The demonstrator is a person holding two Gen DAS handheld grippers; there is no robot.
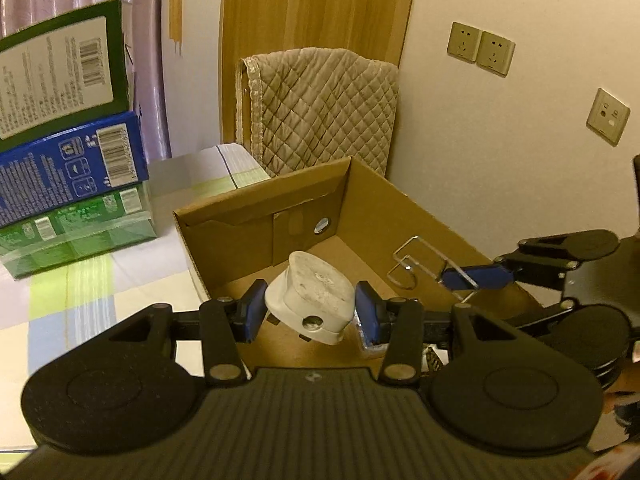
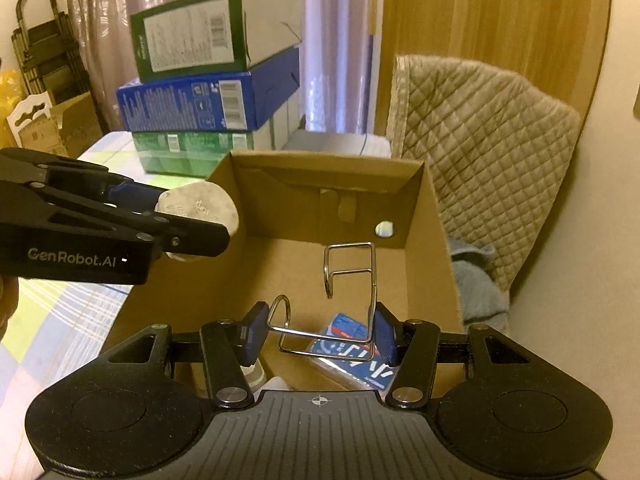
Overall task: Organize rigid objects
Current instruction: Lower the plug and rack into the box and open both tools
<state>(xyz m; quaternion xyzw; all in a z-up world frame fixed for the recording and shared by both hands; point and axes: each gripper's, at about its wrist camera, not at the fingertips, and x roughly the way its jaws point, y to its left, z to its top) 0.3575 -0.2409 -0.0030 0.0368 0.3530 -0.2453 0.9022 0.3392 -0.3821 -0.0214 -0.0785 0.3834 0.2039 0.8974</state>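
My left gripper (image 1: 310,312) is shut on a white plug adapter (image 1: 312,294) and holds it over the near left part of an open cardboard box (image 1: 420,208). My right gripper (image 2: 320,334) is shut on a bent metal wire hook (image 2: 352,276) and holds it above the box floor (image 2: 288,264). In the right wrist view the left gripper (image 2: 192,220) with the adapter (image 2: 200,204) hangs over the box's left wall. In the left wrist view the right gripper (image 1: 476,276) holds the hook (image 1: 420,260) at the box's right wall. A blue and white packet (image 2: 348,344) lies in the box under the hook.
Three stacked cartons, green on blue on green (image 2: 212,76), stand on the checked tablecloth (image 1: 80,292) left of the box. A quilted chair back (image 2: 480,128) stands behind the box. A blue-grey cloth (image 2: 476,280) lies right of the box. Wall sockets (image 1: 480,48) are on the right wall.
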